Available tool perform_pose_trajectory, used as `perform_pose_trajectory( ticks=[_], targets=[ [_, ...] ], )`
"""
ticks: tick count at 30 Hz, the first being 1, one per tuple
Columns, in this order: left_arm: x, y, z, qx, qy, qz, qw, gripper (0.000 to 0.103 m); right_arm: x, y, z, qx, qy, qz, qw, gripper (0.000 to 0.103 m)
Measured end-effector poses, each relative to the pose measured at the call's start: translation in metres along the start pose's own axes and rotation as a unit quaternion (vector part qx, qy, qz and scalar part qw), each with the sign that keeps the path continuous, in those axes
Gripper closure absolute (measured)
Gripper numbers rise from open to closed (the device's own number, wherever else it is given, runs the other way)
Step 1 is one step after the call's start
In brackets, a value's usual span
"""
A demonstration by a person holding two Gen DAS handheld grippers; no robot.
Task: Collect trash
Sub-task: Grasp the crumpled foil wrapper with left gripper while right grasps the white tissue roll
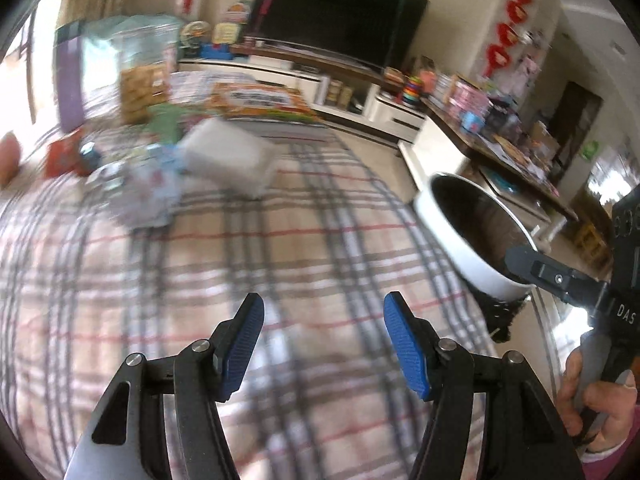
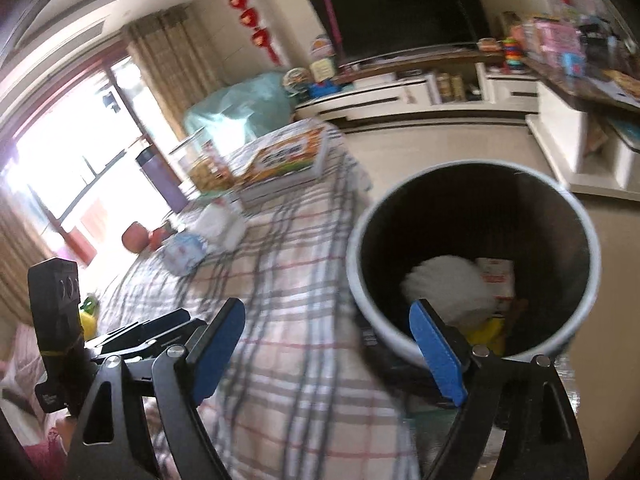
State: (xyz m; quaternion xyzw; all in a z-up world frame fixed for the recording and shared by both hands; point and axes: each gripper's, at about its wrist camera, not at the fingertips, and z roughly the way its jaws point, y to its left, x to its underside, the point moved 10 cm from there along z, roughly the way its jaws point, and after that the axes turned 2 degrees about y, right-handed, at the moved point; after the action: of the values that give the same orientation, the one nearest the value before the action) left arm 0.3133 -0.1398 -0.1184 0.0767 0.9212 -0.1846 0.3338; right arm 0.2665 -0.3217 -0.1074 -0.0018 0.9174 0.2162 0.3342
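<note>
A: Left wrist view: our left gripper (image 1: 323, 332), ribbed blue pads, gapes wide and empty over the plaid tablecloth (image 1: 280, 240). Blurred wrappers (image 1: 140, 196) lie ahead-left, near the far edge.

B: Right wrist view: our right gripper (image 2: 332, 344) is spread, empty; round white-rimmed bin (image 2: 472, 256) off the right edge, crumpled white paper (image 2: 444, 284) inside, behind the right finger.

Daylight glares through the window (image 2: 60, 168); motion blur, fisheye-warped edges.
</note>
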Motion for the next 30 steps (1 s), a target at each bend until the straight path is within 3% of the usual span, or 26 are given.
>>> perform_pose_trajectory(
  ticks=[7, 16, 30],
  targets=[
    [0.013, 0.043, -0.038, -0.028, -0.012, -0.035, 0.9989, 0.041, 0.005, 0.041, 0.026, -0.023, 0.022, -0.036, 0.999, 0.012],
    [0.018, 0.08, -0.05, -0.05, 0.003, -0.075, 0.9959, 0.04, 0.001, 0.09, 0.069, -0.05, 0.043, -0.092, 0.994, 0.007],
    [-0.041, 0.117, -0.018, -0.053, -0.004, -0.074, 0.9959, 0.038, -0.03, 0.114, 0.147, -0.071, 0.075, -0.147, 0.984, 0.007]
  ],
)
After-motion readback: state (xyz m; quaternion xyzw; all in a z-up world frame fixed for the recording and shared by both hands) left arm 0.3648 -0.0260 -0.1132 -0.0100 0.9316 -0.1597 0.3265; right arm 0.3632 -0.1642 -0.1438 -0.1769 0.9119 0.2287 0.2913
